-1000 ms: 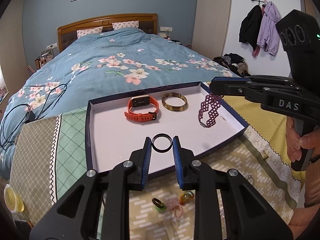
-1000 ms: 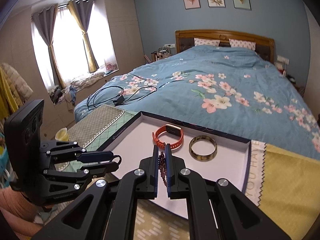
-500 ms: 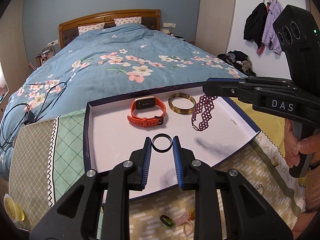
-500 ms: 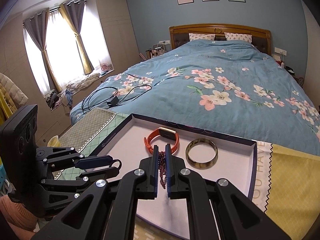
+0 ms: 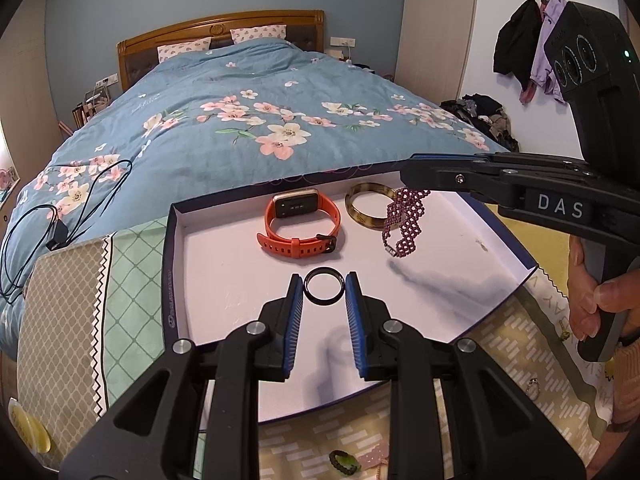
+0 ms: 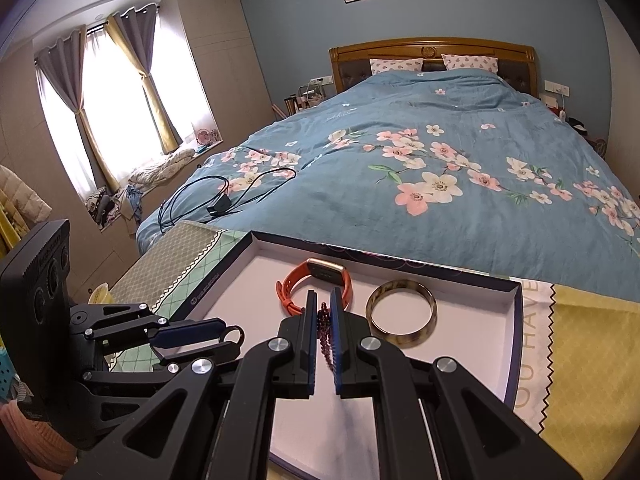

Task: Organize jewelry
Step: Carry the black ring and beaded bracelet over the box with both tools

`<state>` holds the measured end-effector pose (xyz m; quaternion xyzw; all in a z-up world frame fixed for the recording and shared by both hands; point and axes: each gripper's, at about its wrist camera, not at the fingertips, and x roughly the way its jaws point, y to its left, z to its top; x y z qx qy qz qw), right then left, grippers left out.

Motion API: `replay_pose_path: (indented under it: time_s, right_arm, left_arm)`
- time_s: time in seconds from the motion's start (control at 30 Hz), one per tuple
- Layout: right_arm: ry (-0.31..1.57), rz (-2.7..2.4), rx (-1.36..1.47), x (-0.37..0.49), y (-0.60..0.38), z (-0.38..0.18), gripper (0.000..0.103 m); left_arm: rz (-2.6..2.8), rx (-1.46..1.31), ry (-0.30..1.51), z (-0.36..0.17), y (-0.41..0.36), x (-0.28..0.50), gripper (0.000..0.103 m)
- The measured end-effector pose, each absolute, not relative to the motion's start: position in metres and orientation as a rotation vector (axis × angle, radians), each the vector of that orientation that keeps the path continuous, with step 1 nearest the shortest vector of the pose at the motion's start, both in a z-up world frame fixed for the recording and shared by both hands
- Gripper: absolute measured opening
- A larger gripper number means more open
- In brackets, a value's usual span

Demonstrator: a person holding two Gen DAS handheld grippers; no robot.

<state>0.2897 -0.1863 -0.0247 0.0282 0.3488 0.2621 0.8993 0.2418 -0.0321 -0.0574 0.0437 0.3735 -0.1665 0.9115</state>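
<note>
Left hand-held gripper (image 5: 323, 286): blue-padded jaws clamped on a thin black ring (image 5: 324, 287), gripped by its outer edge on both sides, its opening facing the camera, so the ring stands nearly on edge and not flat. It hangs over the near half of the shallow dark-rimmed white-lined box tray (image 5: 170, 264), above bare white floor. Right hand-held gripper (image 6: 323, 322): jaws together, pinching the top of a purple beaded woven bracelet (image 5: 402, 222). From the left wrist view the bracelet dangles straight down from the tips, long axis vertical, its clasp end at or just above the tray floor; contact cannot be told. Its drop point lies just beside the mottled amber bangle (image 5: 370, 204), possibly overlapping the bangle's near rim, and to the right of the orange-strapped watch with gold case (image 5: 302, 222). Those two lie flat along the far side of the tray, close together. Judgement: both pieces are already over the tray, so the coming move is lowering and letting go. The right hand's load is nearer to landing; the ring has open floor directly below and ahead. More small rings (image 5: 344, 462) remain on the patterned cloth on the surface, nearer than the tray.
</note>
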Motion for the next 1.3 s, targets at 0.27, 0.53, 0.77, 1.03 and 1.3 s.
replay_pose_path:
  time_s: [0.27,0.53,0.77,1.03,1.3]
  right_arm:
    - [0.748,0.545,0.087,0.302,-0.184,-0.032,0.005]
    - [0.761,0.553,0.128,0.311,-0.184,-0.037,0.005]
    - [0.799,0.511,0.141,0.317,-0.196,-0.048,0.005]
    - [0.828,0.464,0.116,0.319,-0.202,-0.057,0.005]
    - [0.857,0.433,0.117,0.321,-0.208,-0.065,0.008]
  left_arm:
    - [-0.332,0.094,0.796,-0.065,-0.034,0.253,0.022]
    - [-0.325,0.094,0.808,-0.069,-0.035,0.262,0.022]
    - [-0.321,0.097,0.824,-0.074,-0.035,0.271,0.022]
    - [-0.322,0.103,0.865,-0.085,-0.039,0.287,0.022]
    - [-0.318,0.088,0.897,-0.095,-0.040,0.302,0.022]
